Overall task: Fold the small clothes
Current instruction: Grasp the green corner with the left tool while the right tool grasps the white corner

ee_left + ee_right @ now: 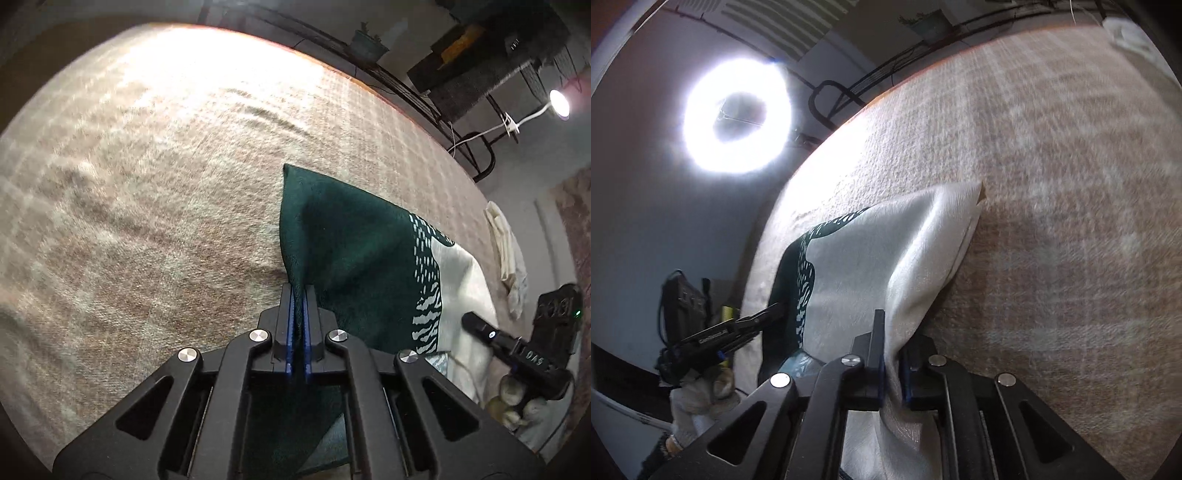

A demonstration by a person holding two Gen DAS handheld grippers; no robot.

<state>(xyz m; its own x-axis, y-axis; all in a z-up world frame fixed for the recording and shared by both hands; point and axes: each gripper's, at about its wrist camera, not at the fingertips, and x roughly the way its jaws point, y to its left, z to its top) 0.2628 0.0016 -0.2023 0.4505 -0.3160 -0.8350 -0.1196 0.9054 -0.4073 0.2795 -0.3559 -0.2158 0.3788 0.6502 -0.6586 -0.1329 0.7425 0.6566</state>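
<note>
A small cloth, dark green at one end [351,243] and white at the other [871,254], with a white-on-green patterned band between, is held stretched between both grippers just above the tan checked tablecloth [147,192]. My left gripper [298,295] is shut on the green edge. My right gripper [892,332] is shut on the white edge. Each gripper shows in the other's view: the right one at the far right [480,326], the left one at the lower left [764,317]. The cloth's far corners rest on the table.
A pale crumpled cloth [506,254] lies at the table's right edge. A ring light [737,114] glares beyond the table's far edge. A metal rack with boxes [480,66] and a plant pot [365,42] stand behind the table.
</note>
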